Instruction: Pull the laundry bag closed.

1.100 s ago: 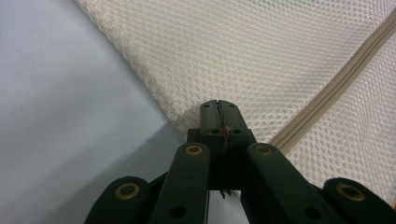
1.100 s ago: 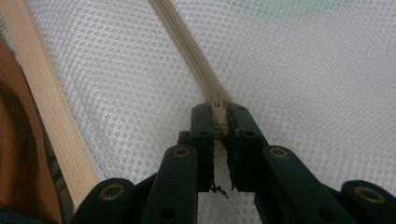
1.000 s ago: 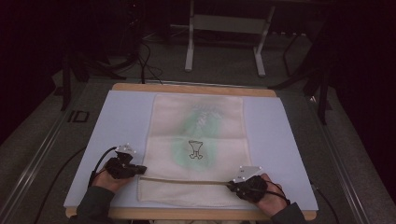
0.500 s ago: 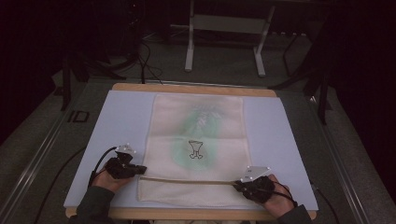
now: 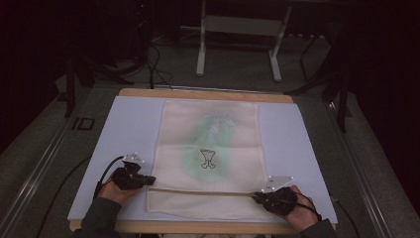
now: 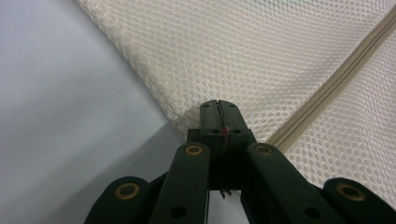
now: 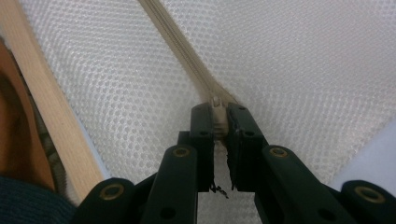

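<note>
While you hold both hands at the near edge of the worktop (image 5: 124,129), one mesh bag (image 5: 210,148) lies flat along its middle, reaching from the far edge almost to the near one. The bag carries one green patch and one small dark printed figure (image 5: 208,158) near its centre. One zipper (image 5: 198,192) crosses the bag from side to side close to your edge, and it separates a narrow near strip of mesh from the larger far panel.

Your left claw (image 5: 147,180) is at the left end of the zipper line. In the left gripper view, the left claw (image 6: 218,109) is clenched on the corner of the mesh where the bag's side edge meets the pale worktop, and the zipper (image 6: 336,79) runs off to the upper right just beside the pinch.

Your right claw (image 5: 257,196) is at the right end of the same line. In the right gripper view, the right claw (image 7: 215,112) is clamped on one small beige zipper pull (image 7: 216,105), with the zipper tape running straight away from the tips. The slider body under the pull is probably there, but the jaws hide it. One wooden worktop edge (image 7: 51,112) passes at the left of that view.

Count: two claws, one bag, one zipper, one pull.
</note>
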`<state>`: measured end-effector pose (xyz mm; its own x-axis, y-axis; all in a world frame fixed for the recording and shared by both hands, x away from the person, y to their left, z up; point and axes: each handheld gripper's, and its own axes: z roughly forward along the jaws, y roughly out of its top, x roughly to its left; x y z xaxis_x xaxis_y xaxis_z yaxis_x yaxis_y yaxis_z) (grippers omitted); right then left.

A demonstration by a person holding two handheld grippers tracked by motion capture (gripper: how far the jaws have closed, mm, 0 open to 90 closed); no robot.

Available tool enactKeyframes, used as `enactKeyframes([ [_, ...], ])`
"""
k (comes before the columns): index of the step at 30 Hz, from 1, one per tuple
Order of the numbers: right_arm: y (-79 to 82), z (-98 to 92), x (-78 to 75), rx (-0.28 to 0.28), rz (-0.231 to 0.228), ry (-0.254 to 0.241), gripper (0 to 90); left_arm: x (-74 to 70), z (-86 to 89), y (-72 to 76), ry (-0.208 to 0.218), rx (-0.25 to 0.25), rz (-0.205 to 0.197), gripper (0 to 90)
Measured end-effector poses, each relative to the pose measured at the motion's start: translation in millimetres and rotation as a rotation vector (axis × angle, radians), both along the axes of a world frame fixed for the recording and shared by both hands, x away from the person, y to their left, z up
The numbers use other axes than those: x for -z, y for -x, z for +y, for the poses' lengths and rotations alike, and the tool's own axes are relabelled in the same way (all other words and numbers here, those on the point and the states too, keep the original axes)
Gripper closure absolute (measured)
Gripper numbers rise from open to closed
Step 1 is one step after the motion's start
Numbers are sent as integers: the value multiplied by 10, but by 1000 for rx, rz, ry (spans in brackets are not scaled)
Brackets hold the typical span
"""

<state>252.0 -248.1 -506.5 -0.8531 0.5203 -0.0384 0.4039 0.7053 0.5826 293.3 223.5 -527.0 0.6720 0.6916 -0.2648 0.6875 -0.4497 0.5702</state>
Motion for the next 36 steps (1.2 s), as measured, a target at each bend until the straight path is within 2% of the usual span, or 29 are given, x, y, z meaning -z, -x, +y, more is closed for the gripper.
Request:
enactKeyframes([
  [8,7,-48,-39,-9,-4,10,823,0,0,0,0,-1,1,900],
  [10,3,-86,-40,2,-14,61,823,0,1,-2,1,-1,3,900],
  [13,-14,-214,-44,30,2,37,823,0,1,-3,2,-2,4,900],
  [17,-26,-300,-59,36,9,45,824,0,1,-3,2,-2,4,900],
  [19,-35,-336,-56,35,18,24,823,1,3,-3,4,-4,5,900],
  [27,-47,-345,-39,37,33,17,817,2,9,-4,5,-1,4,899],
  [30,-50,-351,-43,35,23,11,753,27,50,-15,46,-7,18,898],
  [32,-53,-375,-53,41,22,-12,711,37,63,-18,66,-13,24,897],
  [36,-67,-405,-74,70,-2,-51,627,33,54,-9,57,1,9,891],
])
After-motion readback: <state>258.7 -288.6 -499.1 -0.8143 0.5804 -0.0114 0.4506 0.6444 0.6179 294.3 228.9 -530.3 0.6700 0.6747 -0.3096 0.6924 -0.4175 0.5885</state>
